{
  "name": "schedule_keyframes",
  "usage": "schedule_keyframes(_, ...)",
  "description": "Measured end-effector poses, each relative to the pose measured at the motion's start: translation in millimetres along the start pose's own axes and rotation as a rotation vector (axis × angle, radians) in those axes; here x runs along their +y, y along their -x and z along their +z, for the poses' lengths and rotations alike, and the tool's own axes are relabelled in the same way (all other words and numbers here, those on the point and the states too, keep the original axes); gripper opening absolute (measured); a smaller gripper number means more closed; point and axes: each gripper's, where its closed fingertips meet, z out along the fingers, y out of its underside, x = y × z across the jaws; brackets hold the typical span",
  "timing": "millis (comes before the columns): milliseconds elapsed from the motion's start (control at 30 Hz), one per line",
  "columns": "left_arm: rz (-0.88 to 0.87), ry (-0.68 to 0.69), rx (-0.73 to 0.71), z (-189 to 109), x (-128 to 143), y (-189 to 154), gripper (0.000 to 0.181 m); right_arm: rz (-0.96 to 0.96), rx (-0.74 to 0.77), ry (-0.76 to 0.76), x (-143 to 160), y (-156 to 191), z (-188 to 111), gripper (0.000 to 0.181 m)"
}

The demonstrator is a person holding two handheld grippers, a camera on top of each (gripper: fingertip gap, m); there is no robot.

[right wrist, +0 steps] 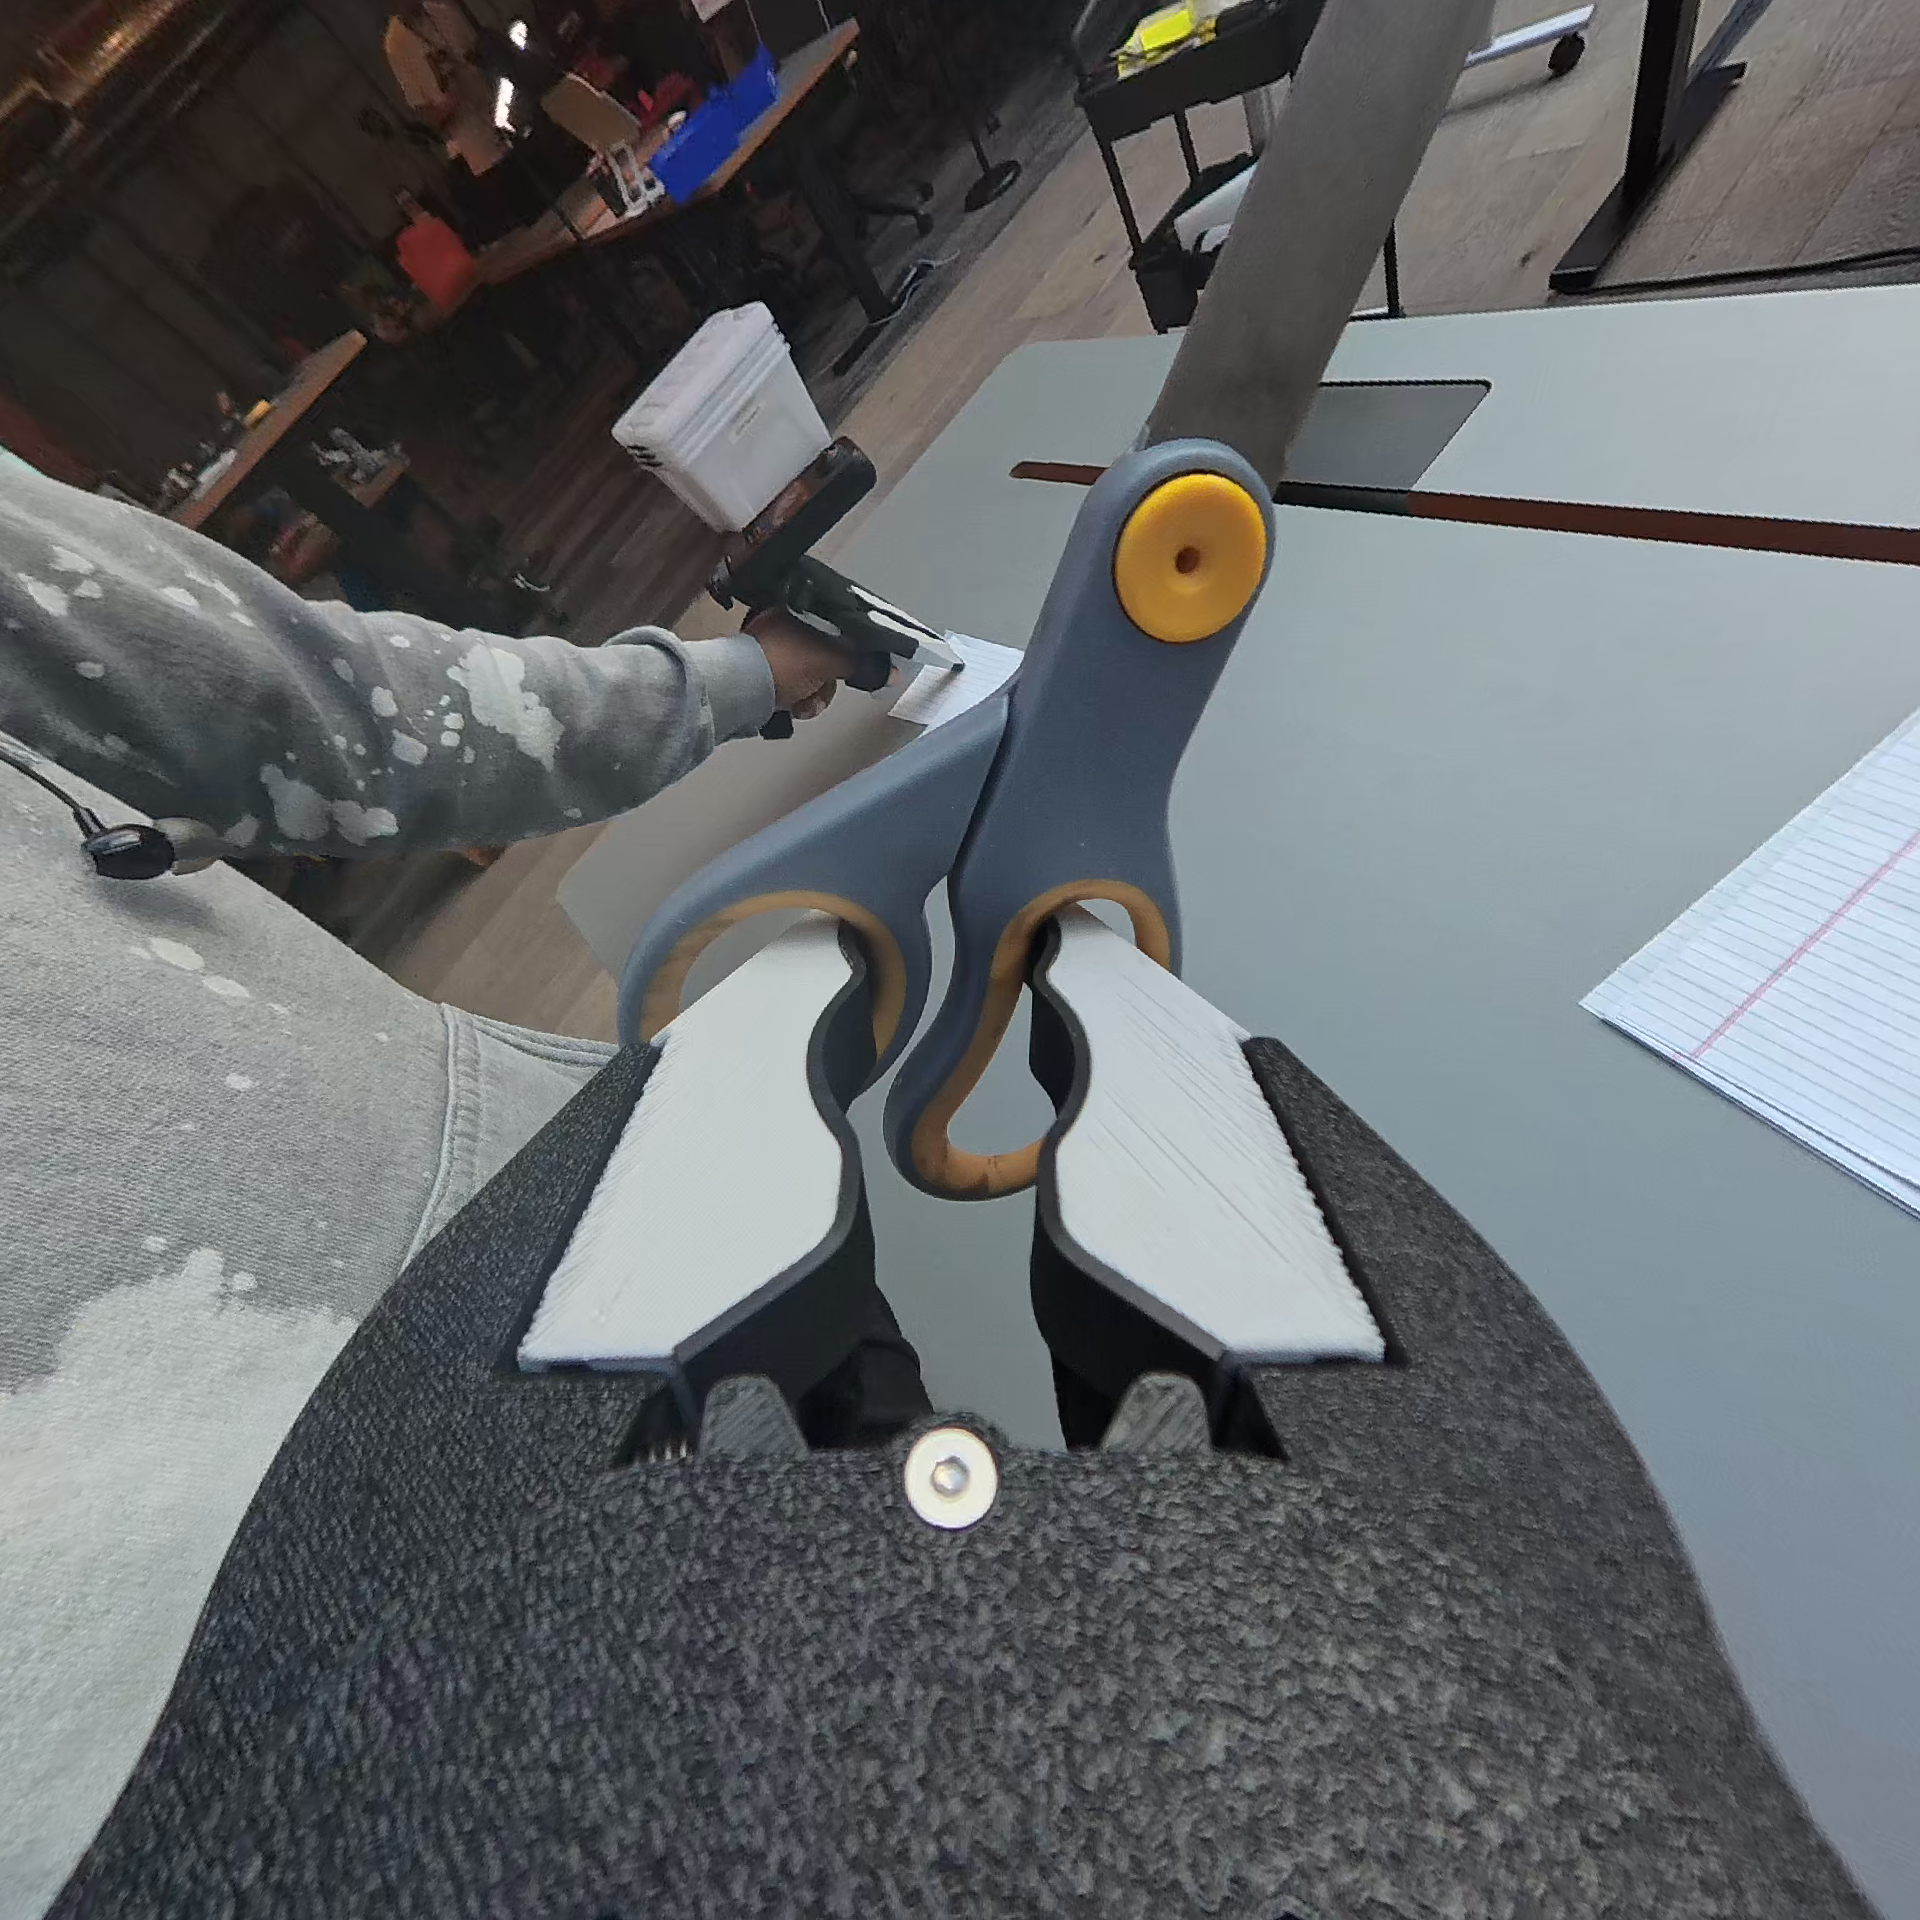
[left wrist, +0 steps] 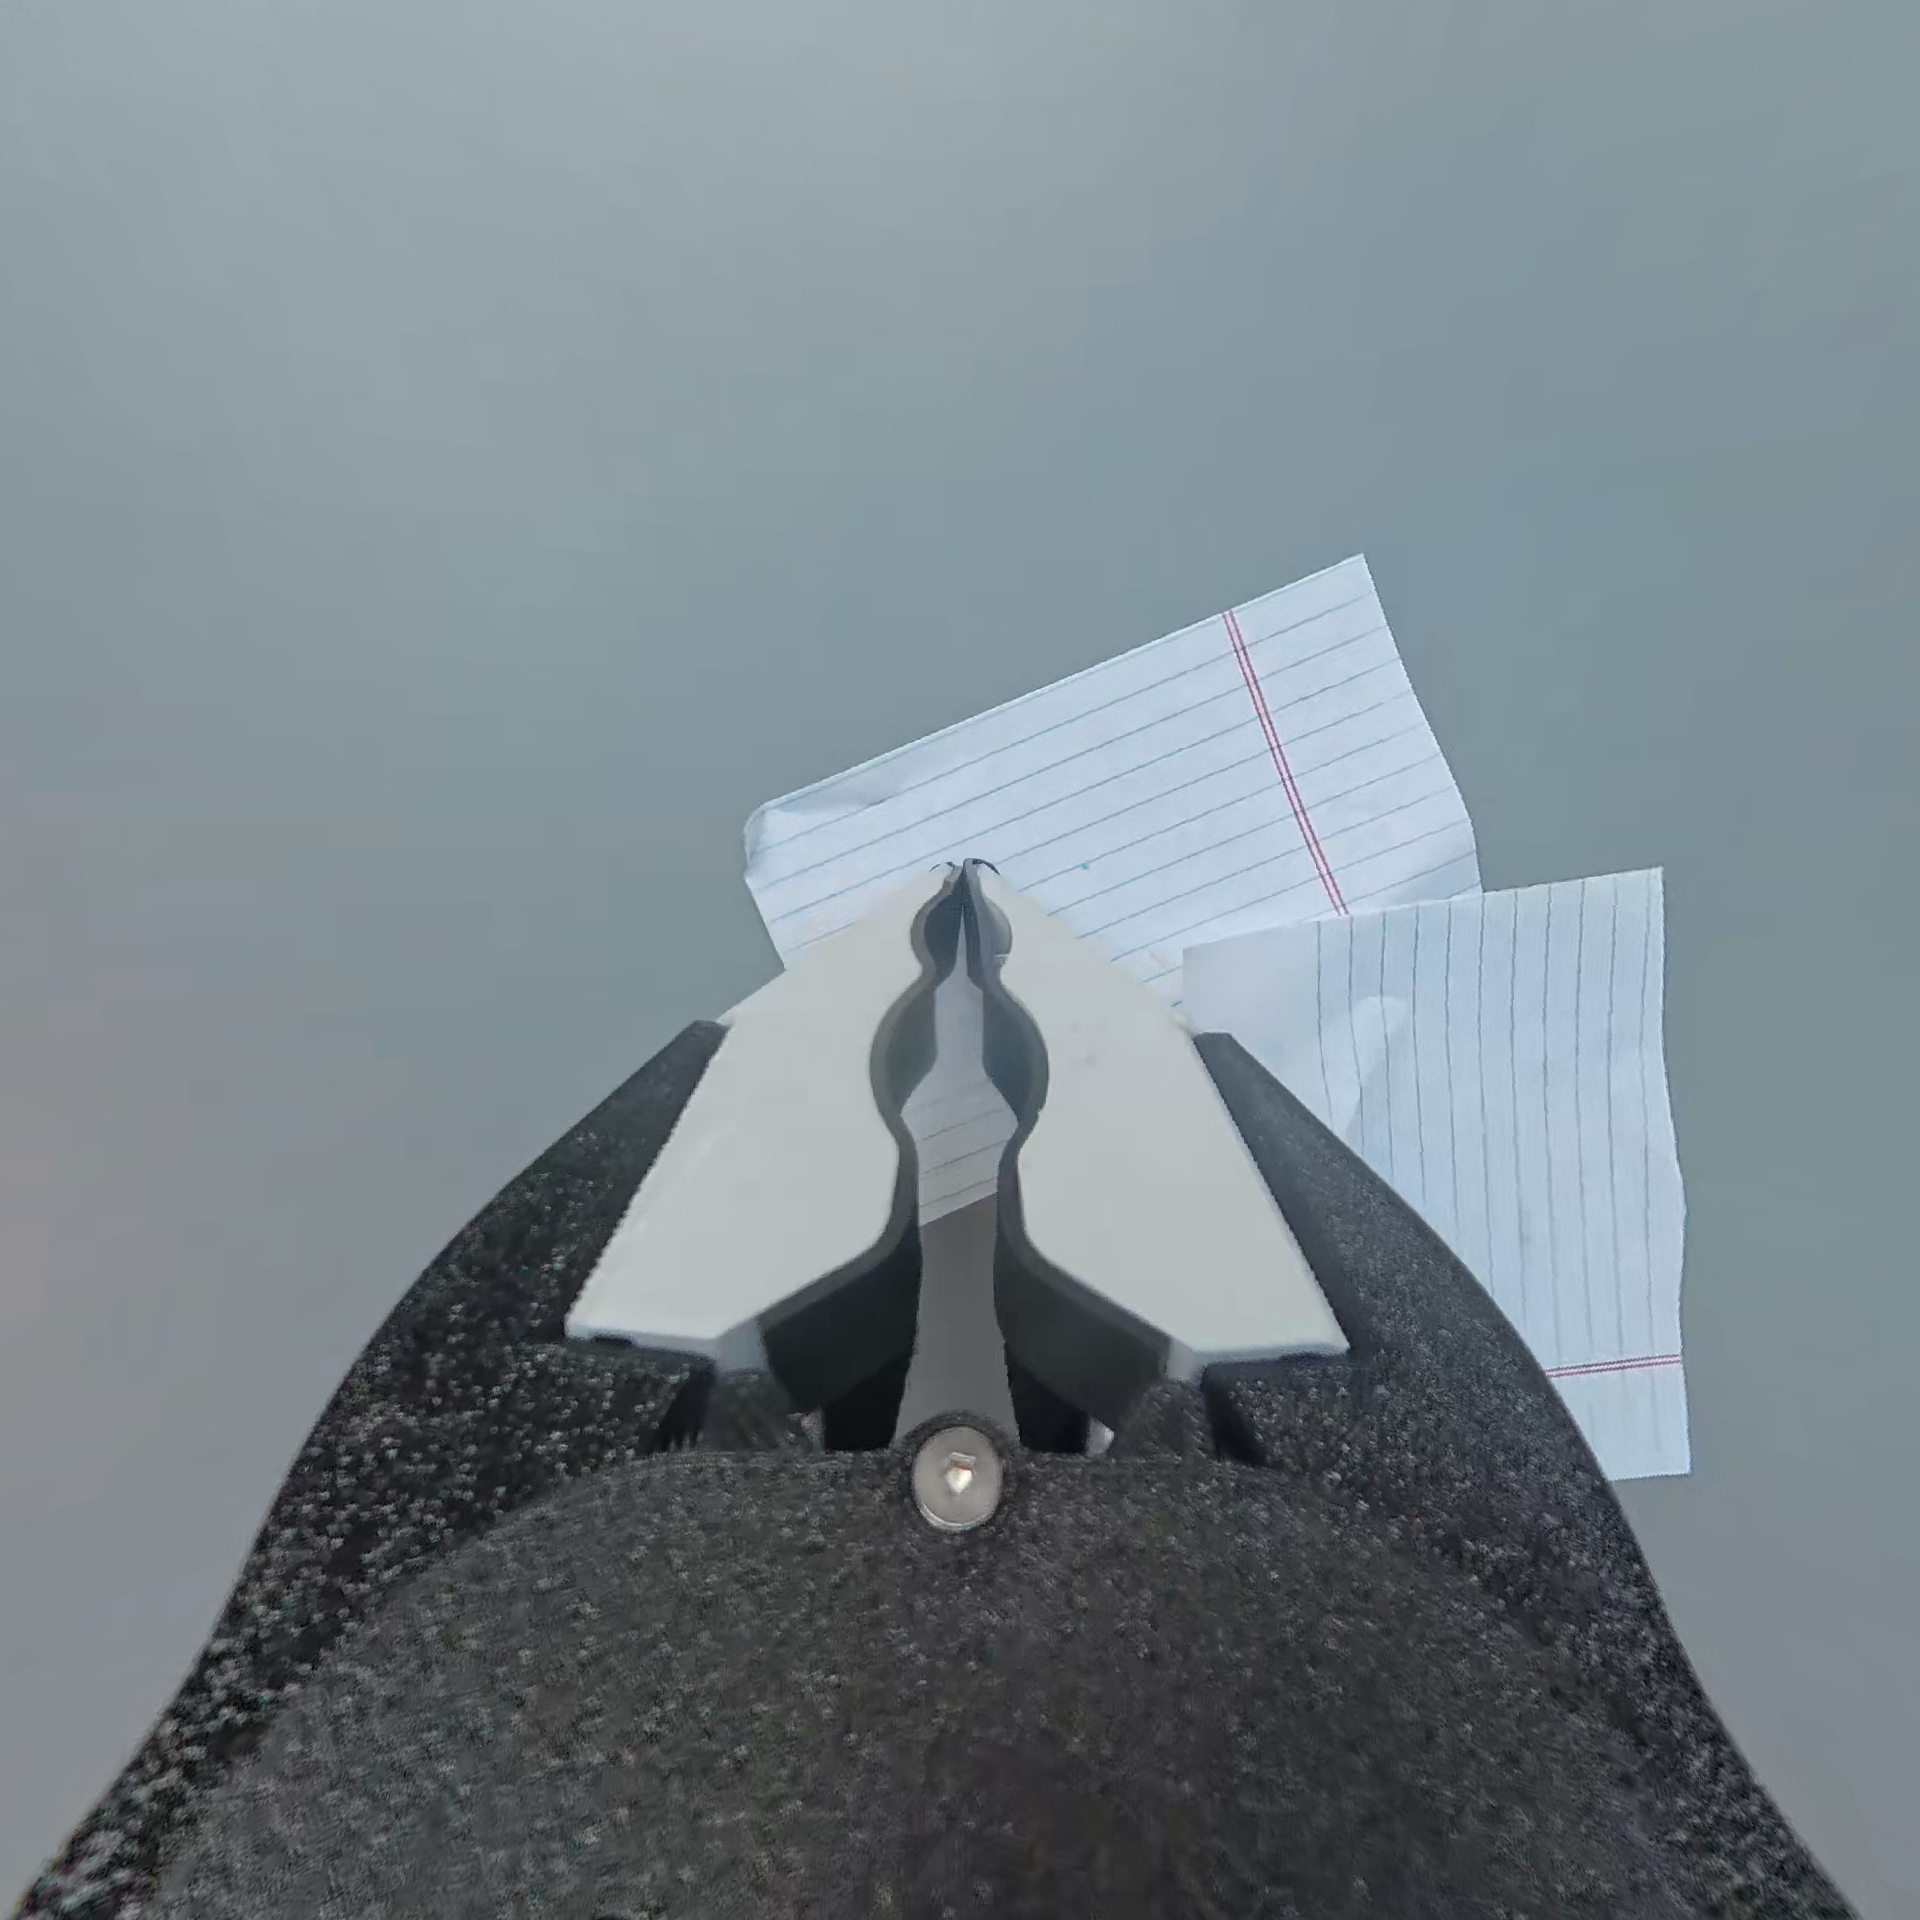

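Note:
In the left wrist view my left gripper (left wrist: 964,871) is shut, and its tips rest over a cut piece of lined paper (left wrist: 1122,790) lying on the grey table (left wrist: 520,520). I cannot tell if it pinches the sheet. A second lined piece (left wrist: 1507,1122) lies to the right, overlapping the first. In the right wrist view my right gripper (right wrist: 956,925) has one finger through each handle loop of grey and orange scissors (right wrist: 1091,727). It holds them above the table with the blades (right wrist: 1299,208) closed and pointing away. The left gripper (right wrist: 940,657) shows far off on the paper pieces (right wrist: 956,686).
A pad of lined paper (right wrist: 1818,987) lies at the right of the grey table (right wrist: 1455,779). A dark slot with a brown strip (right wrist: 1662,520) runs across the far side. A person's grey speckled sleeve (right wrist: 364,707) reaches across the left. A white bin (right wrist: 727,416) and cluttered benches stand beyond.

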Motion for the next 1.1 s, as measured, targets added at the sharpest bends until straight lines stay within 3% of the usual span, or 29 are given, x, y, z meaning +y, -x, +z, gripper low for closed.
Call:
schedule_keyframes(267, -0.158, -0.016, 0.044, -13, -11, 19, 0.000, -0.021, -0.012, 0.003, -6, 0, -7, 0.023)
schedule_keyframes(300, -0.153, -0.029, 0.078, -16, -17, 16, 0.004, -0.018, -0.011, 0.001, -6, -1, -8, 0.024)
schedule_keyframes(333, -0.125, -0.048, 0.118, -18, -24, 11, 0.019, -0.013, -0.011, 0.000, -5, -1, -9, 0.024)
schedule_keyframes(467, 0.239, -0.033, 0.170, -19, -34, -4, 0.055, 0.003, -0.006, 0.021, 3, -1, -10, 0.024)
schedule_keyframes(600, 0.621, 0.134, 0.181, -12, -18, -3, 0.070, 0.022, 0.015, 0.040, 8, -3, -15, 0.024)
schedule_keyframes(700, 0.798, 0.274, 0.204, -5, 2, 1, 0.083, 0.037, 0.034, 0.047, 11, -6, -16, 0.024)
schedule_keyframes(767, 0.825, 0.323, 0.238, -1, 11, -1, 0.083, 0.046, 0.042, 0.045, 11, -7, -15, 0.024)
schedule_keyframes(900, 0.787, 0.295, 0.249, 0, 9, 0, 0.076, 0.058, 0.045, 0.039, 10, -11, -11, 0.024)
schedule_keyframes(1000, 0.733, 0.302, 0.226, -2, 7, 8, 0.037, 0.061, 0.037, 0.039, 9, -13, -7, 0.024)
schedule_keyframes(1100, 0.588, 0.297, 0.176, -4, 6, 23, 0.020, 0.057, 0.022, 0.039, 8, -13, -4, 0.024)
